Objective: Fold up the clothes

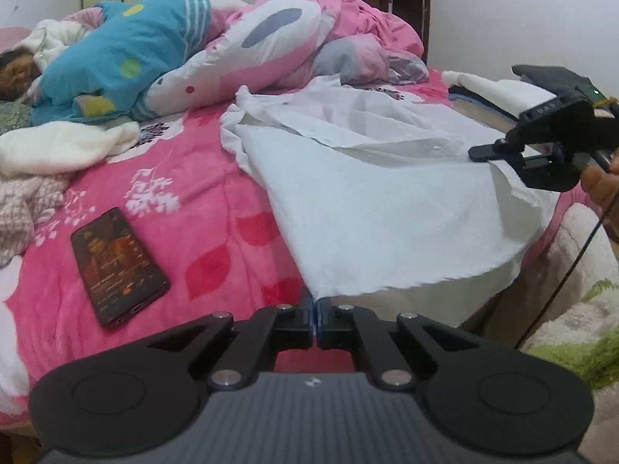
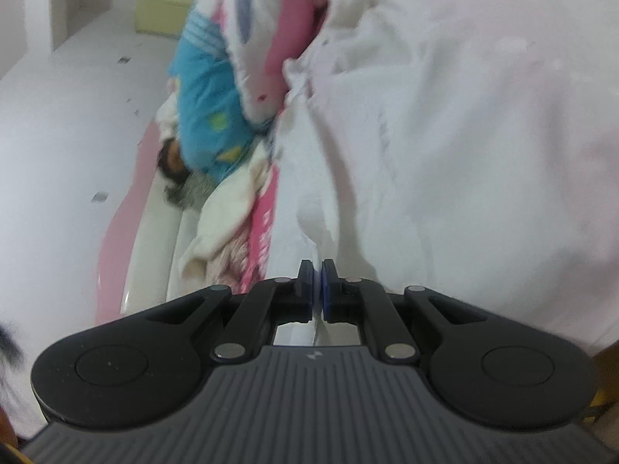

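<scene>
The shirt [image 1: 371, 201], a white button-up, lies spread on the pink bed [image 1: 201, 232], running away from the left gripper [image 1: 314, 303] up and to the right, collar end farthest off and hem nearest. The left gripper's jaws are pressed together on the near hem corner, which sits right at its tips; the cloth rises from there in a taut edge. The right gripper [image 1: 488, 153] stands well off to the right of the left one and farther along the shirt, its fingers closed on the right-hand edge, which peels up from the bed at that spot. In the right wrist view the same grip shows close up: the blue pads [image 2: 309, 270] meet on a thin fold of white cloth [image 2: 425, 154] that fills everything ahead and to the right of the tips. So each gripper holds one side of the lower shirt, with the long axis running forward from the left one. A fold, judged from this, would carry the held edges forward along that axis toward the collar. A phone [image 1: 118, 266] lies just left of the left gripper, apart from the shirt.
</scene>
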Tool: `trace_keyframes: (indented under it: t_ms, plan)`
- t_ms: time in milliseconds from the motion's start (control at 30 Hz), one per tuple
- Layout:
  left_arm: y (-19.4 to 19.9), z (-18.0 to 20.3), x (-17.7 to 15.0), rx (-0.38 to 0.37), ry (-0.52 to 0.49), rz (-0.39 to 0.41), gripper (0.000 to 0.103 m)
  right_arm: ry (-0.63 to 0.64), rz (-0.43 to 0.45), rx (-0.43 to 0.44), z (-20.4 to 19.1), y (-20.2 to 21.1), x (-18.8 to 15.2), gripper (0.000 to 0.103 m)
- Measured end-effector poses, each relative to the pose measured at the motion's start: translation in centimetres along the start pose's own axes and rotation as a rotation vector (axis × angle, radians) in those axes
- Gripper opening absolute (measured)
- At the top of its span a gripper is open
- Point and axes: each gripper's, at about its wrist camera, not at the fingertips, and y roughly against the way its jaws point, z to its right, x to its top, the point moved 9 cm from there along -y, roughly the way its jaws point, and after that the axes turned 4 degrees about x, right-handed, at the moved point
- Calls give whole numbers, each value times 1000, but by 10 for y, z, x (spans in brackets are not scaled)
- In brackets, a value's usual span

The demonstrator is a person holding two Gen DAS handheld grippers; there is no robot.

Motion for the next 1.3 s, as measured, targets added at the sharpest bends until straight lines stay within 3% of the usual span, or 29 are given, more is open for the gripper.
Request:
trace_keyframes:
  t_ms: [67, 200, 267, 367, 433, 467, 533, 667, 733, 800, 867, 900, 933, 1000, 1067, 1133, 1300]
  plan:
    - [1, -4, -3, -6, 18, -5, 2, 83, -3, -58, -2, 0, -2, 4]
    - [-11, -4, -16, -30, 42, -47, 2, 234, 10, -334, 19, 8, 5, 5]
    - [-13, -1, -21, -37, 38, -48, 2, 223, 32, -361, 18, 17, 11, 7]
    - [-10, 2, -19, -66, 47, -22, 2, 319, 93, -396, -8, 25, 19, 9]
    - [-7, 4, -17, -90, 58, 1, 2, 405, 88, -388, -34, 15, 17, 20]
    - [-4, 6, -14, -105, 58, 22, 2, 436, 61, -362, -46, 4, 13, 26]
    - [-1, 15, -8, -136, 48, 59, 2, 486, -43, -294, -70, -31, -3, 52]
    - [3, 35, 7, -202, 23, 132, 2, 506, -313, -191, -94, -99, -53, 56]
    - [2, 45, 13, -236, 8, 155, 2, 457, -454, -195, -91, -123, -77, 56]
    - [1, 56, 19, -271, -13, 181, 2, 422, -530, -222, -85, -135, -90, 56]
    - [-3, 65, 24, -299, -32, 195, 2, 423, -567, -255, -78, -139, -94, 53]
    - [-5, 70, 26, -312, -41, 202, 2, 426, -568, -265, -76, -137, -94, 41]
    - [-7, 73, 27, -322, -47, 204, 2, 427, -559, -271, -75, -133, -93, 19]
    - [-10, 76, 28, -338, -58, 204, 3, 419, -528, -274, -72, -125, -86, 6]
    - [-12, 72, 28, -343, -51, 198, 7, 382, -465, -254, -70, -114, -72, 1]
    - [-14, 61, 27, -334, -10, 184, 19, 350, -387, -234, -70, -101, -55, 1]
    - [-37, 24, 23, -306, 149, 71, 23, 312, -221, -203, -70, -60, -12, 1]
